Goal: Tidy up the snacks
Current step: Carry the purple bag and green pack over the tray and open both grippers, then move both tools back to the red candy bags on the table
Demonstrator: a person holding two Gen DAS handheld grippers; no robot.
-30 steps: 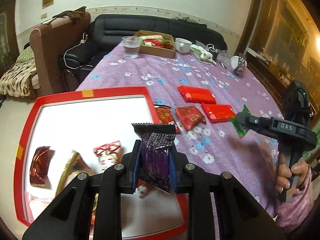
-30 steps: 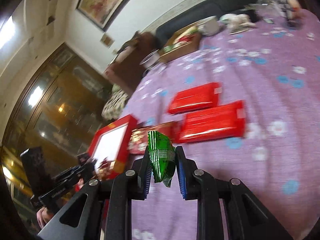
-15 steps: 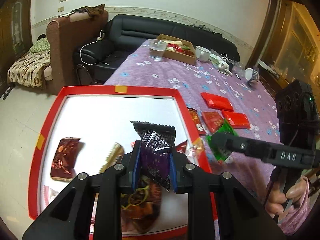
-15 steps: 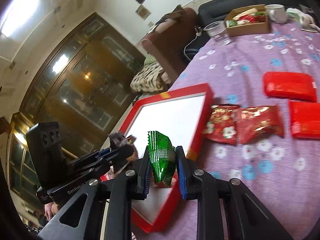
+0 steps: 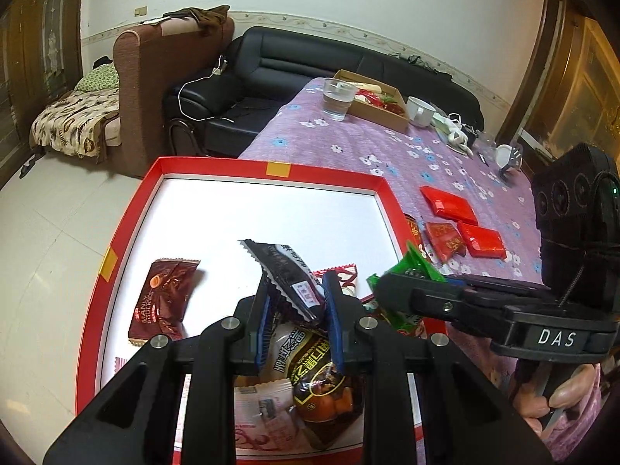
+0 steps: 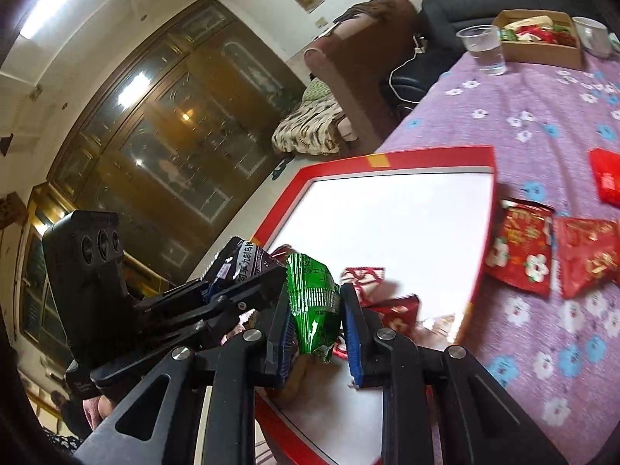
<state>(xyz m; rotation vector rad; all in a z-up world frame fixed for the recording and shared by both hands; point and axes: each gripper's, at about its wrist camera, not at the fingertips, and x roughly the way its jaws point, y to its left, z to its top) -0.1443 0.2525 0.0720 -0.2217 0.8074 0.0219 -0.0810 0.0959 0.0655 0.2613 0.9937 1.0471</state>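
Note:
A red-rimmed white tray [image 5: 267, 170] sits at the table's near left and holds several snack packets. My left gripper [image 5: 296, 302] is open above the tray; a dark purple packet [image 5: 286, 271] lies tilted and loose between its fingers. My right gripper [image 6: 316, 306] has its jaws parted around a green packet [image 6: 314, 302] over the tray's near right corner, and whether it still grips the packet I cannot tell. It also shows in the left wrist view [image 5: 391, 290]. The tray shows in the right wrist view [image 6: 387, 162] too.
On the purple flowered cloth right of the tray lie red packets [image 5: 445, 238] and two flat red packs [image 5: 449, 205]. At the far end stand a glass of water [image 5: 339, 99], a cardboard box of snacks [image 5: 378, 104] and a white cup [image 5: 420, 110]. A black sofa [image 5: 310, 62] is behind.
Both grippers moved left over the tray. My left gripper opened and the purple packet tipped over loose. My right gripper's jaws have spread a little around the green packet.

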